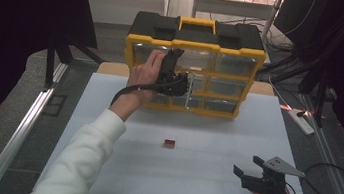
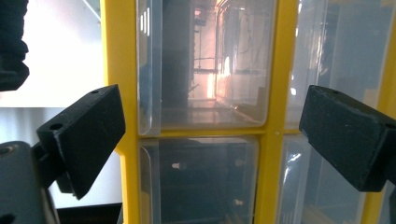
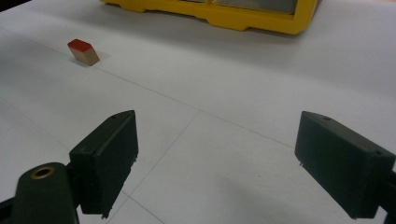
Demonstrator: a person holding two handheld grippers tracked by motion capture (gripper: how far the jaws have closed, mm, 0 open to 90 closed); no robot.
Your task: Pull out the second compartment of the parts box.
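Observation:
A yellow and black drawer cabinet with clear drawers stands at the back of the white table. My left gripper is held up against its front, open. In the left gripper view the jaws stand wide apart around the left gripper, close to the yellow frame and a clear drawer, gripping nothing. A small red-topped wooden block lies alone mid-table. My right gripper rests open near the front right; in the right gripper view the right gripper faces bare table, with the block far off to the left.
The cabinet's yellow base lies ahead of the right gripper. A white power strip and cables lie on the floor to the right of the table. A metal rail runs along the left side.

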